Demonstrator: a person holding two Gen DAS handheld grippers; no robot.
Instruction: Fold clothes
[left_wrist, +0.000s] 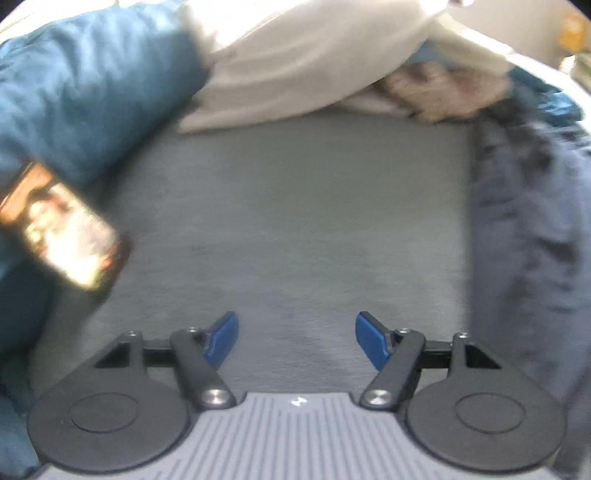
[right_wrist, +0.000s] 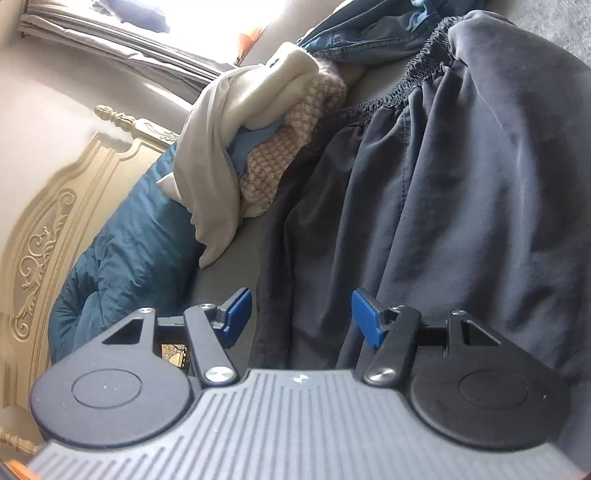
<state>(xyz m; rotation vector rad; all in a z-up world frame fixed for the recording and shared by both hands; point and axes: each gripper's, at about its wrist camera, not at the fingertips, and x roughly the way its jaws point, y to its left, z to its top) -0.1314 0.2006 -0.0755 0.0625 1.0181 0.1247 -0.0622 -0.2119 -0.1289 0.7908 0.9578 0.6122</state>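
Right wrist: right gripper (right_wrist: 301, 317) spread, straddling dark trousers (right_wrist: 461, 206) hem edge.

A carved cream headboard (right_wrist: 48, 221) stands at nine o'clock — grey curtains (right_wrist: 122, 44) and bright window light (right_wrist: 218, 22) at eleven.

Light: daytime, bright, coming from the window (right_wrist: 207, 22) at the top.
Glare: the window is blown out white; the white cloth (left_wrist: 314, 62) glows too.
Blur: the left wrist view is smeared all over; the right wrist view is sharp.
Edges: both views bend and go dark at the corners.
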